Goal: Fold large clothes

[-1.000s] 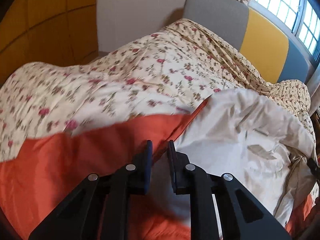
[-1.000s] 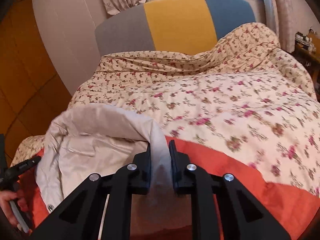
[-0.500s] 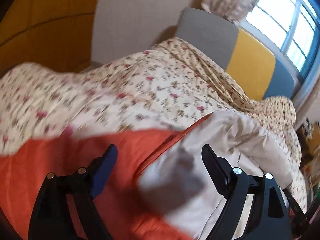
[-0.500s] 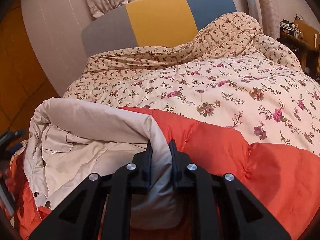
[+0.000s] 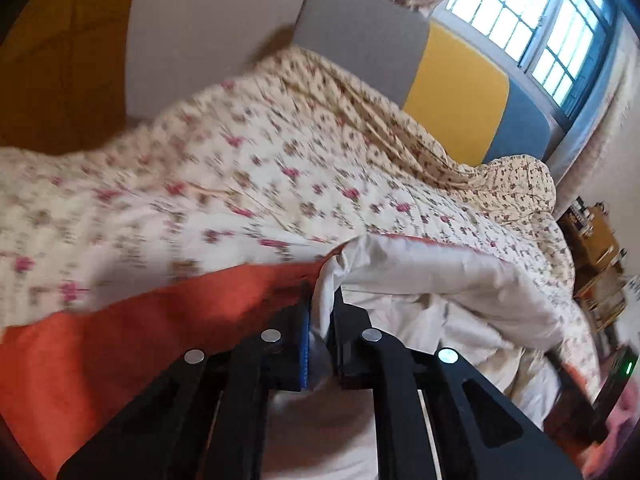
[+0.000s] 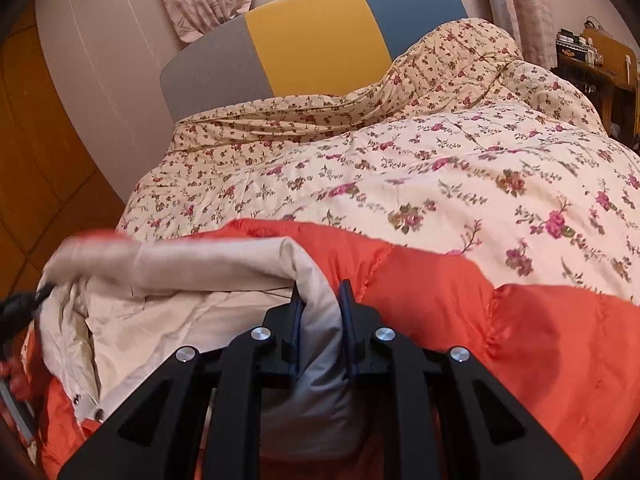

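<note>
On the bed (image 6: 460, 168), the orange jacket (image 6: 460, 304) lies with its cream lining turned up, and the left gripper (image 5: 320, 320), open half a second ago, now pinches that lining like the right gripper (image 6: 320, 308), readying the next fold.

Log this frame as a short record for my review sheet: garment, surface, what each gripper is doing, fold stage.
garment: orange padded jacket with cream lining turned outward
surface: bed with floral quilt
left gripper: shut on a cream lining edge
right gripper: shut on a fold of cream lining
headboard: grey, yellow and blue panels
fold stage: both edges gripped; jacket bunched, not yet folded flat
image quality: left view motion-blurred
</note>
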`<act>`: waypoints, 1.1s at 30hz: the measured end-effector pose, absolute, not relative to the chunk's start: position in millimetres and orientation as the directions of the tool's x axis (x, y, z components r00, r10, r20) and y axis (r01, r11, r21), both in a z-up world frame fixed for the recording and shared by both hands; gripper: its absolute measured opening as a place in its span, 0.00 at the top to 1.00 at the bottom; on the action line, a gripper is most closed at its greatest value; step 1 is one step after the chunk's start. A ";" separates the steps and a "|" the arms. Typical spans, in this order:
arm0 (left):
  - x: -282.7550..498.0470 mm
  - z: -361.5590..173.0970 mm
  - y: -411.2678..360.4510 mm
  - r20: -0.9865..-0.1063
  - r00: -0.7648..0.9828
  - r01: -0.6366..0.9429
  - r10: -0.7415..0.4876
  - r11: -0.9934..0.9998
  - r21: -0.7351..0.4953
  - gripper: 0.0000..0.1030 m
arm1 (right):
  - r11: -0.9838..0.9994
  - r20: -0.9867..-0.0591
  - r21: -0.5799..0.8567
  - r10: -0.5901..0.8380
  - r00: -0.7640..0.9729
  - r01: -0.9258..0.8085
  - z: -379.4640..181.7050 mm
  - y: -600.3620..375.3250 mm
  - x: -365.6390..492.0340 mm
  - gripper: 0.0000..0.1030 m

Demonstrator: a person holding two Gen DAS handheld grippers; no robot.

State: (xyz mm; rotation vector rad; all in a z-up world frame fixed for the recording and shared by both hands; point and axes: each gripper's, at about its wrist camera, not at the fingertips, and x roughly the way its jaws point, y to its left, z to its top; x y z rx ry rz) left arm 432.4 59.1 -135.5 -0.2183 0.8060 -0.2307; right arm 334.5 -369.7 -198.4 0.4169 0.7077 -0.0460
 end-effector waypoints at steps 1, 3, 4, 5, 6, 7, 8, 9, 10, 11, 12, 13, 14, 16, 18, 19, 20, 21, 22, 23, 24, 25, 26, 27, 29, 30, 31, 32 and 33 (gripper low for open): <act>423.4 -133.6 63.5 -0.675 0.683 0.123 -0.278 0.955 -0.269 0.91 | 0.920 -0.637 0.349 0.096 0.765 0.176 -195.7 -370.0 334.4 0.84; 404.7 -134.3 73.8 -0.666 0.698 0.111 -0.263 0.959 -0.262 0.91 | 0.925 -0.647 0.334 0.088 0.757 0.178 -197.8 -369.7 335.2 0.83; 395.7 -140.9 79.7 -0.674 0.697 0.093 -0.244 0.963 -0.253 0.91 | 0.924 -0.665 0.333 0.091 0.741 0.185 -201.8 -369.0 338.2 0.81; 389.2 -151.4 83.1 -0.692 0.688 0.071 -0.217 0.970 -0.234 0.91 | 0.926 -0.683 0.329 0.099 0.723 0.185 -204.7 -367.7 341.6 0.79; 387.3 -165.3 86.0 -0.717 0.665 0.054 -0.208 0.971 -0.231 0.91 | 0.930 -0.696 0.317 0.093 0.712 0.188 -203.9 -367.3 342.7 0.78; 386.3 -174.5 89.4 -0.728 0.652 0.046 -0.214 0.969 -0.243 0.91 | 0.936 -0.707 0.294 0.078 0.703 0.192 -201.0 -366.2 342.1 0.71; 383.3 -179.6 92.9 -0.717 0.658 0.044 -0.228 0.963 -0.267 0.91 | 0.941 -0.715 0.276 0.066 0.696 0.195 -199.0 -366.0 339.8 0.66; 380.5 -179.3 94.7 -0.706 0.668 0.044 -0.236 0.959 -0.279 0.91 | 0.947 -0.717 0.257 0.052 0.696 0.195 -192.9 -366.2 333.2 0.64; 379.1 -177.2 94.9 -0.702 0.670 0.043 -0.240 0.957 -0.286 0.90 | 0.947 -0.715 0.253 0.044 0.698 0.199 -189.5 -367.5 327.3 0.55; 377.9 -175.4 95.7 -0.704 0.668 0.039 -0.241 0.956 -0.289 0.89 | 0.943 -0.712 0.258 0.037 0.702 0.211 -184.4 -370.3 317.7 0.45; 375.1 -172.5 96.7 -0.709 0.664 0.035 -0.238 0.957 -0.287 0.85 | 0.938 -0.708 0.267 0.035 0.705 0.221 -181.2 -373.0 311.1 0.43; 369.9 -168.2 97.5 -0.713 0.664 0.030 -0.226 0.960 -0.277 0.78 | 0.927 -0.702 0.291 0.041 0.711 0.235 -176.0 -377.5 300.8 0.42; 364.0 -164.0 97.0 -0.711 0.668 0.027 -0.221 0.961 -0.274 0.63 | 0.921 -0.697 0.308 0.047 0.716 0.240 -172.9 -379.0 296.9 0.42; 342.1 -148.4 100.6 -0.680 0.709 -0.002 -0.187 0.964 -0.267 0.27 | 0.907 -0.666 0.348 0.060 0.743 0.239 -162.6 -380.7 289.1 0.42; 321.2 -130.1 102.6 -0.602 0.782 -0.026 -0.165 0.955 -0.296 0.24 | 0.898 -0.633 0.380 0.078 0.770 0.221 -151.4 -376.2 291.4 0.43; 319.4 -123.4 99.7 -0.590 0.791 -0.031 -0.160 0.953 -0.301 0.24 | 0.896 -0.617 0.393 0.091 0.782 0.207 -145.2 -369.9 298.0 0.46; 322.1 -118.2 94.5 -0.588 0.794 -0.038 -0.153 0.953 -0.300 0.24 | 0.896 -0.609 0.400 0.102 0.787 0.194 -139.9 -362.4 306.3 0.49; 327.4 -111.5 85.7 -0.583 0.798 -0.036 -0.152 0.954 -0.299 0.24 | 0.897 -0.600 0.405 0.115 0.791 0.177 -134.5 -351.1 318.8 0.51; 333.3 -107.3 77.0 -0.579 0.800 -0.026 -0.157 0.955 -0.295 0.24 | 0.897 -0.593 0.412 0.129 0.795 0.162 -130.9 -342.0 328.9 0.51; 343.3 -101.0 63.4 -0.575 0.803 -0.014 -0.159 0.959 -0.285 0.24 | 0.896 -0.588 0.422 0.153 0.794 0.140 -129.5 -331.0 341.3 0.51; 354.6 -95.3 48.2 -0.568 0.809 -0.007 -0.153 0.963 -0.270 0.24 | 0.899 -0.594 0.421 0.171 0.786 0.123 -130.9 -320.3 354.1 0.51; 364.0 -91.5 35.7 -0.566 0.810 0.001 -0.152 0.966 -0.259 0.24 | 0.906 -0.606 0.408 0.176 0.776 0.113 -133.6 -311.2 362.4 0.51; 377.6 -90.2 19.9 -0.576 0.801 0.020 -0.162 0.969 -0.244 0.24 | 0.918 -0.625 0.383 0.177 0.760 0.102 -138.8 -300.9 371.8 0.51; 393.5 -92.8 2.1 -0.595 0.784 0.054 -0.177 0.974 -0.219 0.24 | 0.935 -0.655 0.344 0.177 0.734 0.082 -148.7 -288.9 380.4 0.52; 413.6 -107.2 -24.2 -0.645 0.742 0.108 -0.183 0.982 -0.155 0.31 | 0.958 -0.707 0.282 0.173 0.686 0.050 -167.9 -275.4 379.4 0.55; 418.8 -120.4 -34.9 -0.690 0.702 0.141 -0.179 0.984 -0.111 0.37 | 0.964 -0.714 0.263 0.173 0.679 0.031 -175.6 -272.6 372.9 0.55; 416.4 -131.5 -39.5 -0.715 0.678 0.162 -0.173 0.983 -0.084 0.41 | 0.974 -0.709 0.226 0.171 0.684 -0.009 -184.5 -267.7 361.1 0.55; 408.3 -144.6 -42.3 -0.730 0.665 0.178 -0.159 0.983 -0.052 0.41 | 0.983 -0.703 0.176 0.155 0.694 -0.042 -191.6 -262.2 351.9 0.55; 397.7 -157.9 -43.2 -0.737 0.661 0.192 -0.145 0.981 -0.020 0.41 | 0.987 -0.700 0.149 0.146 0.699 -0.056 -196.9 -260.2 345.9 0.55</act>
